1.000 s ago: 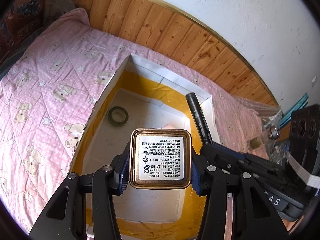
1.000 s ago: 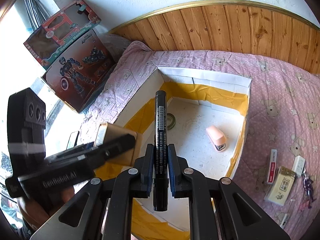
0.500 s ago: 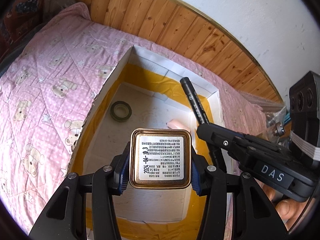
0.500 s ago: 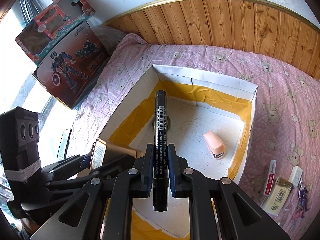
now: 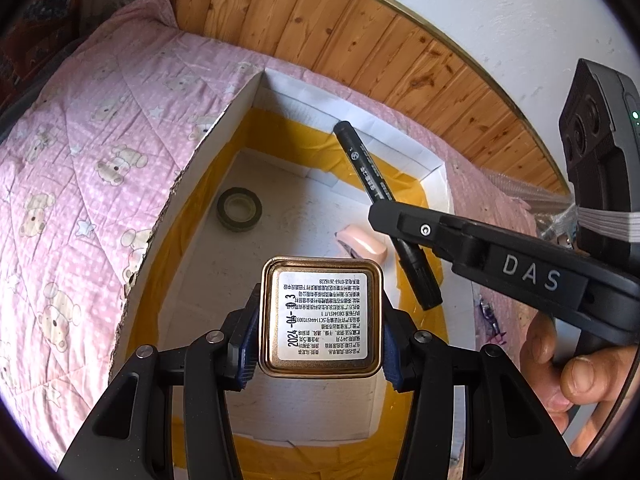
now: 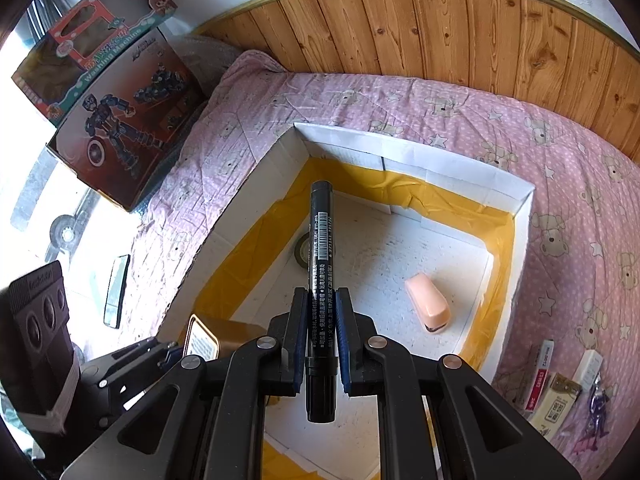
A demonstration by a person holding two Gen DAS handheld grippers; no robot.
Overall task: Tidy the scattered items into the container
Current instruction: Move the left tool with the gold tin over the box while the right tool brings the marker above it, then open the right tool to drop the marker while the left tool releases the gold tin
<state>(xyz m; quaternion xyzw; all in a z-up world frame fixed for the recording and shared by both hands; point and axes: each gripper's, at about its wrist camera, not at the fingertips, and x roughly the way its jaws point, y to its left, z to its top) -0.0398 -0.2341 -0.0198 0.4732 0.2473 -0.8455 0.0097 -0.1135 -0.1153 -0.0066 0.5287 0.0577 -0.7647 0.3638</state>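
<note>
Now both grippers sit lower and further over the box than a second ago: in the left wrist view its far wall has slid down the frame and the floor fills more of the picture, while the right gripper has swung in from the right edge, so its marker crosses above the box's right half instead of poking up beside the wall. The left gripper stays clamped on the tin, one blue pad against each side, with the printed label and date facing the camera; the tin hangs above the near part of the box floor, not touching it. In the right wrist view the right gripper has its fingers narrowed tight on the marker, which points forward along them, its tip over the floor near the left wall. Inside the box, white-walled with yellow tape round the floor edges, a tape roll lies near the left wall and a pink stapler lies toward the right, well apart from it. Out on the pink quilt, right of the box, a few small packets lie together.
</note>
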